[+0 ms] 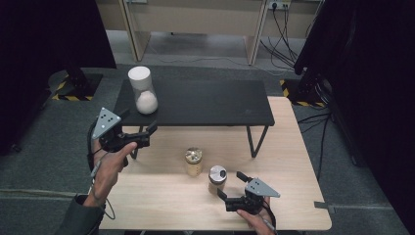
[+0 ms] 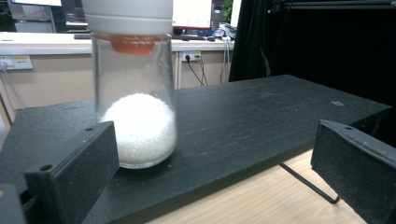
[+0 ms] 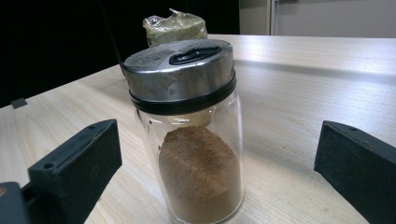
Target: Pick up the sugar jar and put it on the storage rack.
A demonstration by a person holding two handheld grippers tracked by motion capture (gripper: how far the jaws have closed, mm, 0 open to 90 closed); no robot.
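A glass jar with a white lid and white powder (image 1: pixel 142 90) stands at the left end of a low black shelf (image 1: pixel 205 103). My left gripper (image 1: pixel 138 121) hovers open just in front of it; in the left gripper view the jar (image 2: pixel 135 93) rises beyond the left jaw, apart from both. On the wooden table (image 1: pixel 284 161) a metal-lidded jar of brown powder (image 1: pixel 217 179) stands upright. My right gripper (image 1: pixel 232 185) is open, and the jar (image 3: pixel 196 140) sits ahead between its jaws, untouched. A jar with a crinkled wrapped top (image 1: pixel 194 161) stands just behind.
The black shelf stands on thin metal legs (image 1: pixel 252 142) over the table's far half. Its right part is bare. Dark curtains and stand bases (image 1: pixel 78 85) flank the table. Cables (image 1: pixel 284 34) run along the floor at the back.
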